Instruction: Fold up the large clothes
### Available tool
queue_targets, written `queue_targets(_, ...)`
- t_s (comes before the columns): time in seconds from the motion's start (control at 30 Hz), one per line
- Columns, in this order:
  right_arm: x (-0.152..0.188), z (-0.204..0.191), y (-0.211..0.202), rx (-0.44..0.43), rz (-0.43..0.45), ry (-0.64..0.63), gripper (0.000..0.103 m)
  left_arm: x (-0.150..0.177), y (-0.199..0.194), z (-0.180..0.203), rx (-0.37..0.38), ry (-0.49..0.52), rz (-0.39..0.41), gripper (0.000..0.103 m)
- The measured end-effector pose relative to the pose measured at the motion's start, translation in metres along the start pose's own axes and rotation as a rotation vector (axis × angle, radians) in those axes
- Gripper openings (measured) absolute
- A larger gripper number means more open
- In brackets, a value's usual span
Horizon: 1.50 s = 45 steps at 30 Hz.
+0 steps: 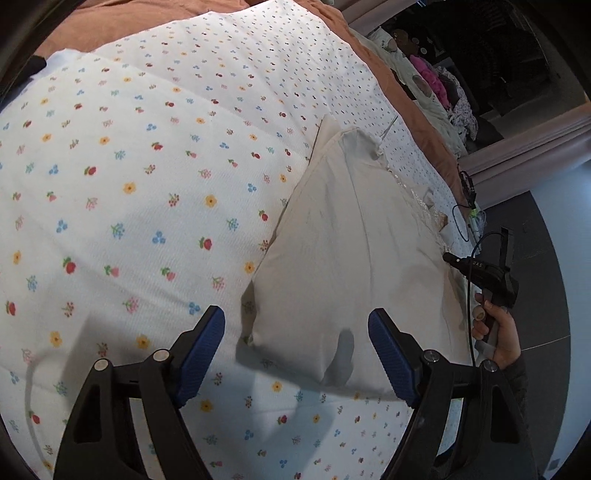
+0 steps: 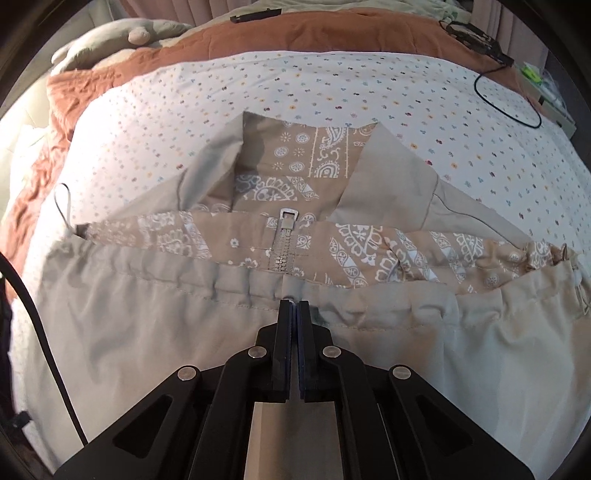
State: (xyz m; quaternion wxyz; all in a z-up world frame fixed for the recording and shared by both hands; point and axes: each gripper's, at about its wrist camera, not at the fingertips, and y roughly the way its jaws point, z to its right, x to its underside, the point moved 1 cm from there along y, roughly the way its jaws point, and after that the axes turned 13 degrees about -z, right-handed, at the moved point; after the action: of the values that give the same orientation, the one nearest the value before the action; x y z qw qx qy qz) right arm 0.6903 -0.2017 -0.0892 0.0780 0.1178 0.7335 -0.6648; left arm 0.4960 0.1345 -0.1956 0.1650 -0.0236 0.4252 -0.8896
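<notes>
A beige jacket (image 2: 369,350) with a paisley lining and a metal zipper (image 2: 282,243) lies on a flowered bed sheet (image 2: 332,85). My right gripper (image 2: 293,304) is shut on the jacket's gathered hem at the zipper line. In the left wrist view the jacket (image 1: 343,258) shows as a pale folded mass. My left gripper (image 1: 295,336) is open, its blue pads above the jacket's near edge, holding nothing. The right gripper (image 1: 448,257) also shows there, held in a hand at the jacket's right side.
A rust-brown blanket (image 2: 332,33) lies beyond the sheet, with a pillow (image 2: 110,37) at the far left. Black cables (image 2: 517,103) lie at the bed's far right. A pile of clothes (image 1: 436,85) sits past the bed. The grey floor (image 1: 546,258) lies right of the bed.
</notes>
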Motion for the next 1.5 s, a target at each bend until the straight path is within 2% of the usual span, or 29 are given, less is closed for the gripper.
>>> queue_targets(0.07,0.004,0.004,-0.009,-0.034,0.009,0.007,0.001,0.001,0.003,-0.001,0.034,-0.014,-0.008,0.081)
queue_targets(0.2,0.017,0.009,-0.031,-0.046,0.034,0.003,0.003,-0.002,0.017,0.0,0.116,-0.041,-0.036,0.077)
queue_targets(0.37,0.044,0.014,-0.05,-0.094,0.039,0.002,0.004,-0.012,0.029,0.005,0.161,-0.056,-0.023,0.077)
queue_targets(0.4,0.05,0.016,-0.055,-0.102,0.043,0.004,0.007,-0.014,0.031,0.008,0.164,-0.051,-0.022,0.077)
queue_targets(0.47,0.061,0.019,-0.064,-0.126,0.061,0.005,0.036,-0.017,0.037,0.013,0.17,-0.047,-0.021,0.077)
queue_targets(0.5,0.069,0.018,-0.071,-0.134,0.077,0.006,0.067,-0.018,0.04,0.015,0.176,-0.045,-0.021,0.077)
queue_targets(0.53,0.075,0.018,-0.079,-0.143,0.099,0.006,0.075,-0.019,0.042,0.015,0.185,-0.044,-0.019,0.076)
queue_targets(0.57,0.083,0.018,-0.087,-0.151,0.11,0.008,0.075,-0.02,0.044,0.016,0.192,-0.046,-0.016,0.075)
queue_targets(0.63,0.098,0.019,-0.095,-0.171,0.12,0.022,0.075,-0.021,0.044,0.014,0.189,-0.06,-0.011,0.064)
queue_targets(0.7,0.112,0.019,-0.096,-0.174,0.135,0.039,0.074,-0.02,0.045,0.012,0.196,-0.08,-0.015,0.046)
queue_targets(0.73,0.127,0.014,-0.11,-0.178,0.14,0.039,0.071,-0.018,0.046,0.011,0.201,-0.086,-0.02,0.037)
queue_targets(0.77,0.136,0.011,-0.113,-0.189,0.14,0.032,0.065,-0.017,0.046,0.009,0.204,-0.09,-0.023,0.035)
queue_targets(0.8,0.148,0.009,-0.121,-0.2,0.133,0.026,0.046,-0.016,0.046,0.008,0.209,-0.094,-0.022,0.03)
queue_targets(0.83,0.159,0.006,-0.125,-0.211,0.121,0.025,0.034,-0.015,0.045,0.007,0.216,-0.094,-0.017,0.028)
queue_targets(0.87,0.168,0.003,-0.12,-0.219,0.11,0.025,0.03,-0.014,0.043,0.006,0.223,-0.092,-0.013,0.025)
queue_targets(0.9,0.176,0.0,-0.124,-0.219,0.107,0.023,0.025,-0.014,0.041,0.007,0.231,-0.086,-0.005,0.023)
queue_targets(1.1,0.213,-0.009,-0.112,-0.187,0.069,0.021,0.018,-0.019,0.023,0.03,0.266,-0.025,0.028,0.017)
queue_targets(1.3,0.227,0.001,-0.075,-0.196,-0.017,0.099,0.012,-0.029,0.008,0.059,0.31,0.028,0.043,0.016)
queue_targets(1.4,0.235,0.004,-0.069,-0.216,-0.023,0.118,0.012,-0.032,0.001,0.078,0.318,0.066,0.048,0.016)
queue_targets(1.5,0.228,0.008,-0.067,-0.239,-0.016,0.12,0.012,-0.034,-0.007,0.098,0.325,0.106,0.059,0.016)
